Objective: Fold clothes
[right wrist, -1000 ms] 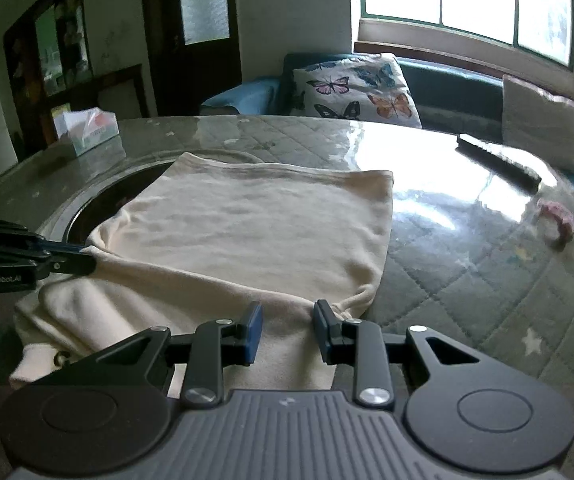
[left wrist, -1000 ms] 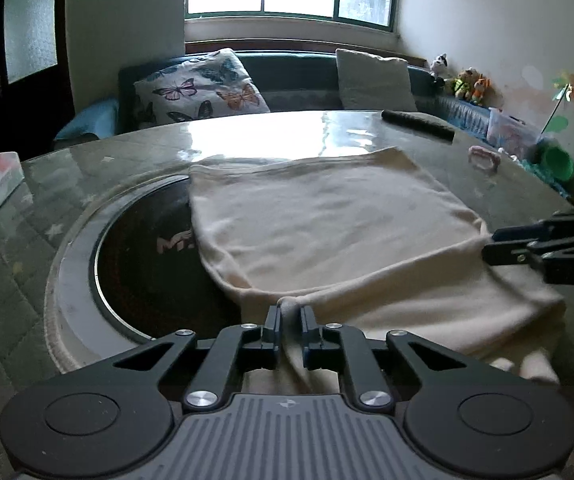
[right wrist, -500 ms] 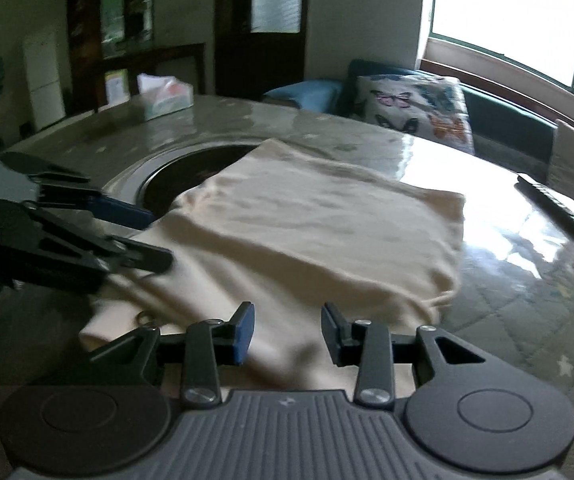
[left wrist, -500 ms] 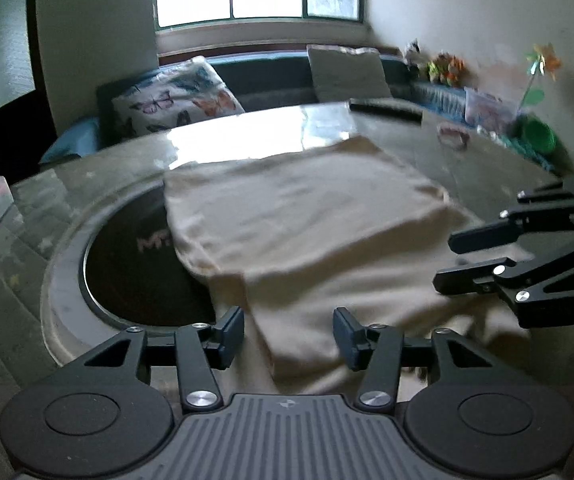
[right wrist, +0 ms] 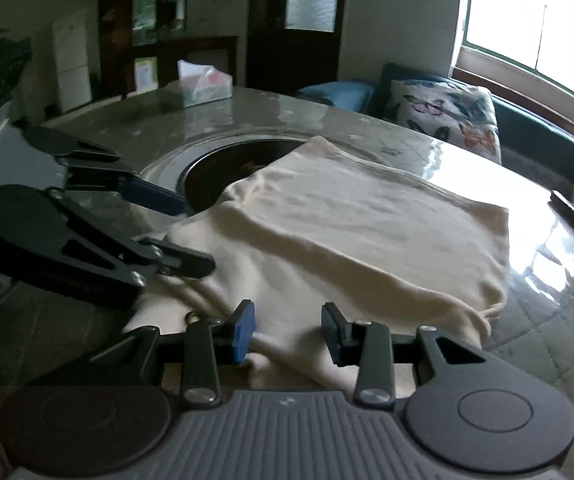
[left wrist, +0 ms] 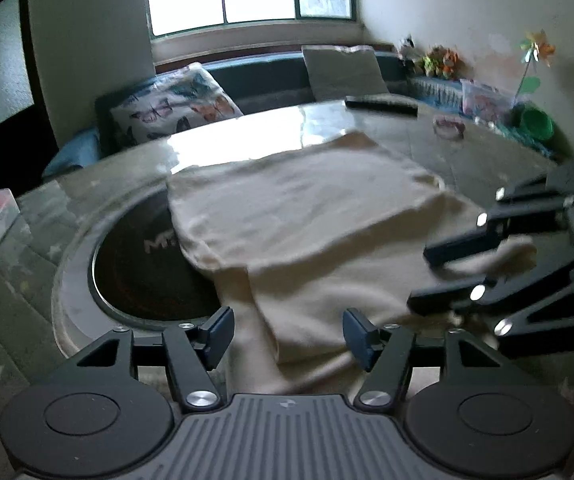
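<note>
A cream garment [left wrist: 307,216] lies folded on the round glass-topped table, partly over the dark round inset; it also shows in the right wrist view [right wrist: 351,236]. My left gripper [left wrist: 287,336] is open and empty, its fingers straddling the garment's near edge. My right gripper [right wrist: 289,330] is open and empty over the near folded edge. In the left wrist view the right gripper [left wrist: 423,276] hovers open at the garment's right side. In the right wrist view the left gripper [right wrist: 199,236] hovers open at its left side.
The table [left wrist: 467,160] has a dark round inset [left wrist: 135,276] left of the garment. A tissue box [right wrist: 205,88] sits at the far left, a black remote [left wrist: 381,105] and a pink item [left wrist: 449,127] at the far right. A sofa with cushions stands behind.
My left gripper has let go of the garment's fold and opened wide. Both grippers have pulled back and turned toward each other; the garment has settled flat.
</note>
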A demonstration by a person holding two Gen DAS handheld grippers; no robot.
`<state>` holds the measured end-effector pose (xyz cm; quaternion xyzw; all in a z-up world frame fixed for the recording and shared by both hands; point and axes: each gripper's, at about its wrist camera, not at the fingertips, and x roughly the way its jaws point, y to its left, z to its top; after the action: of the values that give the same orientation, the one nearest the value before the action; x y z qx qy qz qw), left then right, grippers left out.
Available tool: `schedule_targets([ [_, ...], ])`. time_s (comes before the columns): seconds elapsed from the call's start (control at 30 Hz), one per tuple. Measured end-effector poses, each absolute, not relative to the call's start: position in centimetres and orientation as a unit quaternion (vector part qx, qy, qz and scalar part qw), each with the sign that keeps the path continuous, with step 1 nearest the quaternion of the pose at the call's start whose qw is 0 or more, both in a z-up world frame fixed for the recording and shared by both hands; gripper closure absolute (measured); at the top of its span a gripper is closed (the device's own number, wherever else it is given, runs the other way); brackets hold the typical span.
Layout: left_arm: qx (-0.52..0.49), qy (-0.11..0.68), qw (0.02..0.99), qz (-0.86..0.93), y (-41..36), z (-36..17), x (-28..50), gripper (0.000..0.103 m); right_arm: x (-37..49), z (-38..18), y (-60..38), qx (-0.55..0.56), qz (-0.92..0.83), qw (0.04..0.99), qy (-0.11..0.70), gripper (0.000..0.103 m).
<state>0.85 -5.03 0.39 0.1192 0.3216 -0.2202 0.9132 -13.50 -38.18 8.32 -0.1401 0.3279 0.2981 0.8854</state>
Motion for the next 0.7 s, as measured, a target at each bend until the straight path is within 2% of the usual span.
schedule_targets([
  [0.1, 0.129, 0.321, 0.912, -0.221, -4.5, 0.4, 0.3, 0.036, -14.1, 9.0, -38.8, -0.137, 0.305, 0.886, 0.322, 0.066],
  [0.23, 0.149, 0.308, 0.912, -0.224, -3.4, 1.1, -1.1, 0.036, -14.1, 10.0, -41.3, -0.105, 0.282, 0.896, 0.327, 0.066],
  [0.47, 0.207, 0.290, 0.899, -0.255, -2.9, 1.1, -4.0, 0.036, -14.7, 8.6, -44.5, -0.085, 0.249, 0.893, 0.365, 0.067],
  [0.7, 0.260, 0.273, 0.878, -0.294, -4.0, 0.1, -5.6, 0.036, -15.3, 9.7, -45.6, -0.068, 0.240, 0.901, 0.356, 0.066],
])
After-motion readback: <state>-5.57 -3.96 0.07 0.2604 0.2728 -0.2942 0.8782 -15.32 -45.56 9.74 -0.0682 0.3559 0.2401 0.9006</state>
